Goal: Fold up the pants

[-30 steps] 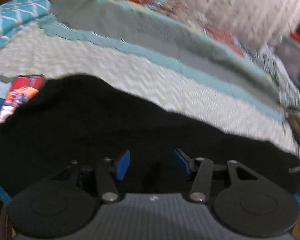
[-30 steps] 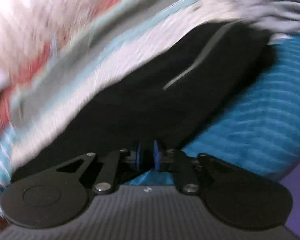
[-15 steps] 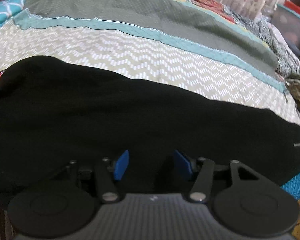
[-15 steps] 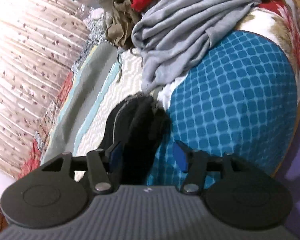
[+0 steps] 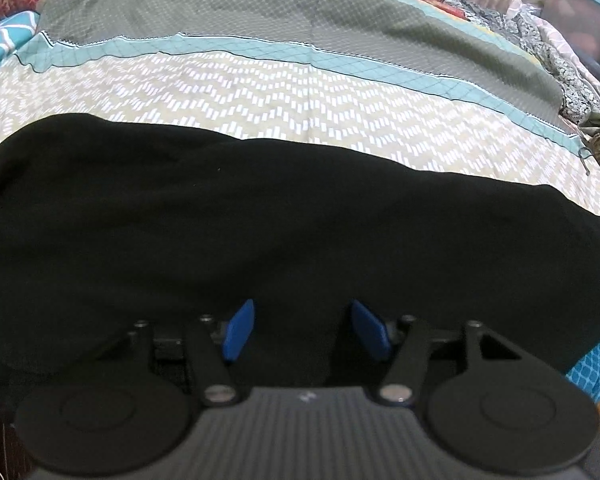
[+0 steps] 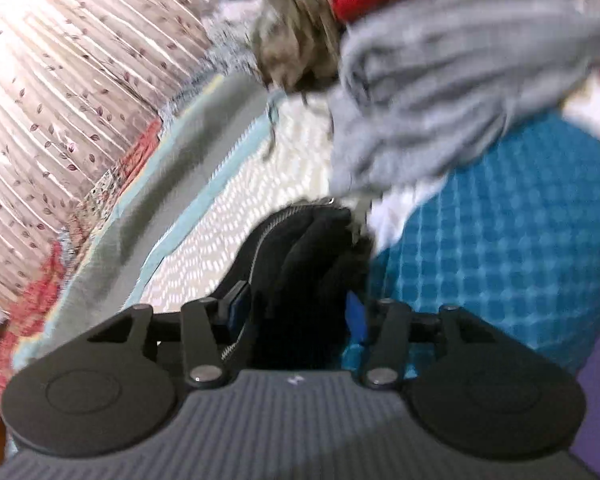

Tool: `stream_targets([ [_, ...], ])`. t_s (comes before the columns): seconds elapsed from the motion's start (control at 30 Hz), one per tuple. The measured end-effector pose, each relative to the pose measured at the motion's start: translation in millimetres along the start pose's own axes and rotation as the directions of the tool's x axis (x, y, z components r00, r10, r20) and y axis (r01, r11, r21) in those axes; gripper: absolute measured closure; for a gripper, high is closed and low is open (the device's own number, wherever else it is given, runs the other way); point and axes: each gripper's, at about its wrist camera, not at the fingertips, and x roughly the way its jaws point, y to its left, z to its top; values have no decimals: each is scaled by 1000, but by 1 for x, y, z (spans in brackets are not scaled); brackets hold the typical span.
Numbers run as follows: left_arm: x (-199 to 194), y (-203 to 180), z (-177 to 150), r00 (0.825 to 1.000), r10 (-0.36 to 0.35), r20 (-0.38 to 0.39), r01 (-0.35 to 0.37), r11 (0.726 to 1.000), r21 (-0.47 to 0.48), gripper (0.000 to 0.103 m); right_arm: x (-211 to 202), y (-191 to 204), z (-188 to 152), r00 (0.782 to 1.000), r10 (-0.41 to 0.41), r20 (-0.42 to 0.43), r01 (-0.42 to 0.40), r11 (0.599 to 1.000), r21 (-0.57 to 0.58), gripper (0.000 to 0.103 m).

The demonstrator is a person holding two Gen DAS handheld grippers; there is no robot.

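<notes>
Black pants (image 5: 284,216) lay flat across bed (image 5: 300,104) for folding; left claw (image 5: 302,332) opening, nothing gripped; right claw (image 6: 296,314) closing round bunched hem, lower centre, grip unclear.

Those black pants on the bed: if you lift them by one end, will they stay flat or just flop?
The black pants will probably flop: they drape softly over the bedspread with rounded edges. At the bunched end between the right gripper's fingers, the layers may slip apart. They look light, though the zipper adds slight weight.
</notes>
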Motion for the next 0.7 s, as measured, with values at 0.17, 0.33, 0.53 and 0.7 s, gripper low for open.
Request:
stream_targets([
  [0.17,-7,-2,7,1000,-30,7,30,999,-22,51,-16,23,19,999,12,45,-10,999,-42,87],
  [0.33,-8,-29,13,996,-83,19,82,996,40,51,-58,52,52,961,67,269,-41,994,-103,89],
  [0.53,15,-50,-6,998,-61,-33,65,990,126,49,-39,20,62,971,-87,225,101,994,-50,89],
  [0.7,-2,-46,-3,993,-118,-30,121,984,131,48,-30,9,46,968,-157,195,172,983,-63,81],
])
